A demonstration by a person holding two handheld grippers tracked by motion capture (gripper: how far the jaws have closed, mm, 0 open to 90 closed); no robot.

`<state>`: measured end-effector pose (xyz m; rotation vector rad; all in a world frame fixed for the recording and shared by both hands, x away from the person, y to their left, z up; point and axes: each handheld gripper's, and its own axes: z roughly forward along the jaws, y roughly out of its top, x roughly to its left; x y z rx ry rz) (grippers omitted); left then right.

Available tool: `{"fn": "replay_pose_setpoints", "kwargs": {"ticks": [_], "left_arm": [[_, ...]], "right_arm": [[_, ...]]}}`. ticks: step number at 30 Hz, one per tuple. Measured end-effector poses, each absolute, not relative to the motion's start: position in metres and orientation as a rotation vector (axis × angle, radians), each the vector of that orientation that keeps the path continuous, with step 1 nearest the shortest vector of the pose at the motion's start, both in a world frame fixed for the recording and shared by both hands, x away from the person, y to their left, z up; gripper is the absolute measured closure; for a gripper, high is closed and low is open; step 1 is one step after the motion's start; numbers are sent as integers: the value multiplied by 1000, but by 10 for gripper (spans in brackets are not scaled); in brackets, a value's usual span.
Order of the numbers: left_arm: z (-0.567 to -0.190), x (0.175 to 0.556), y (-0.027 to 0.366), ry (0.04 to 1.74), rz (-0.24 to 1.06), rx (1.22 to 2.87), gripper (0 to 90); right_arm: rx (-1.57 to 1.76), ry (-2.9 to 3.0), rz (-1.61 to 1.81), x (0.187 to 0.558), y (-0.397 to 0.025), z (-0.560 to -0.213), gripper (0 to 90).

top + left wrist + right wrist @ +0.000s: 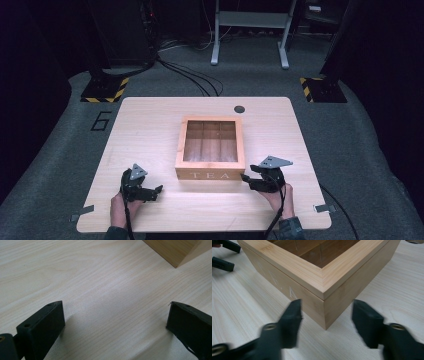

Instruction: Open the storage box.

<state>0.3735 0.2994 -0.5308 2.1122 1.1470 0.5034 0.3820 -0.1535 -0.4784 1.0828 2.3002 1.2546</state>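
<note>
The left black two-jaw gripper [159, 189] is a matte, angular tool with a small grey three-cornered plate on top, pierced by small holes. A thin black cable trails from it back along the forearm. In the left gripper view its jaws are flat, blocky black slabs with squared edges, and one carries two small round screw holes on its upper face.

The right black two-jaw gripper [244, 177] has the same build, with a wider grey three-cornered plate and a black cable looping toward the desk edge. In the right gripper view its jaws are blurred, with brass-coloured round fittings at their bases.

Dark sleeve cuffs cover both wrists.
</note>
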Motion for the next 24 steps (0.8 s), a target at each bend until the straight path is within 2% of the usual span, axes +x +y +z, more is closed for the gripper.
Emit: {"fn": "replay_pose_setpoints", "kwargs": {"ticks": [2,5,8,12,14,20,24], "left_arm": [[-531,373,299,1147,503,2112,13],[-531,373,299,1147,503,2112,13],[-531,373,300,1146,503,2115,13],[-531,373,299,1147,503,2112,13],[-531,373,300,1144,503,2119,13],[-531,373,299,1147,503,2112,13],[-531,373,299,1147,503,2112,13]], "right_arm": [[1085,2316,1238,382,-152,-479,598],[1079,2318,1217,381,-150,-480,644],[1071,2309,1223,379,-147,-481,752],[1082,2292,1228,378,-147,-481,790],[1070,2283,1257,377,-150,-481,843],[1074,2276,1257,376,-151,-480,854],[1066,2271,1261,375,-152,-480,895]]}}
